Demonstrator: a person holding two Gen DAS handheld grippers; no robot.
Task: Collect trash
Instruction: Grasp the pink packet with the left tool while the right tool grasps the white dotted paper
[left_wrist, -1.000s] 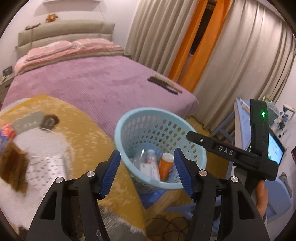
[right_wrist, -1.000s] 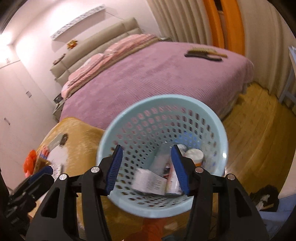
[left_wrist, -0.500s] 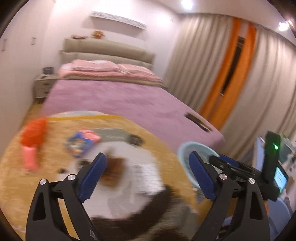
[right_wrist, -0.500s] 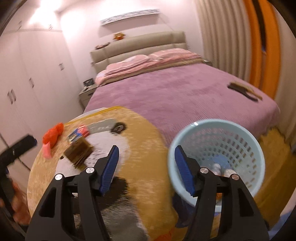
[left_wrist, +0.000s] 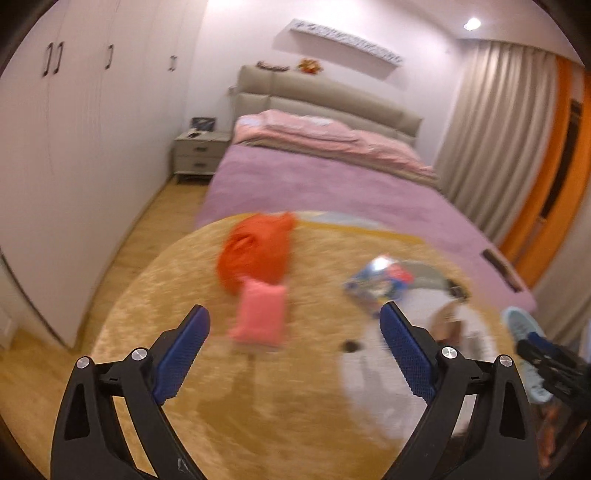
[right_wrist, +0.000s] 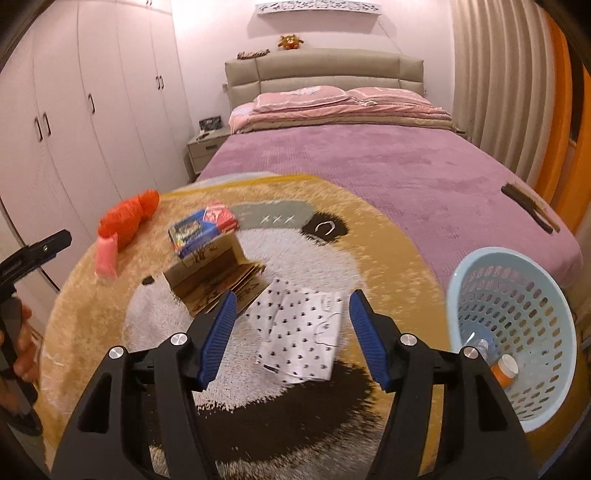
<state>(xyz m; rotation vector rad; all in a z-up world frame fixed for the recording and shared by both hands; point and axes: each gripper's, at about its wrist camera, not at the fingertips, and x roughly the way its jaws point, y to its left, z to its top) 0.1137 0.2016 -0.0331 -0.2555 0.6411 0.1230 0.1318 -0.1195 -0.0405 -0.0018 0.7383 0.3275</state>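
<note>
On the round yellow bear-face rug (right_wrist: 388, 236) lie an orange bag (right_wrist: 129, 216), a pink packet (right_wrist: 107, 258), a colourful blue box (right_wrist: 199, 230), folded brown cardboard (right_wrist: 218, 284) and a white dotted paper (right_wrist: 301, 328). My right gripper (right_wrist: 291, 299) hangs open and empty just above the dotted paper. In the blurred left wrist view, my left gripper (left_wrist: 291, 314) stands wide open and empty over the rug. The pink packet (left_wrist: 260, 314) and orange bag (left_wrist: 255, 254) lie ahead of it. The light blue basket (right_wrist: 480, 266) at the right holds bottles.
A purple bed (right_wrist: 369, 166) stands behind the rug, with a dark brush (right_wrist: 528, 210) near its right corner. White wardrobes (right_wrist: 92, 110) line the left wall, a nightstand (left_wrist: 199, 151) stands by the headboard, and curtains (left_wrist: 498, 140) hang on the right. A hand (right_wrist: 22, 339) holds the left gripper's handle.
Both views have swung left, from the basket to the rug and its litter. The left jaws have spread much wider and the right jaws a little wider.
</note>
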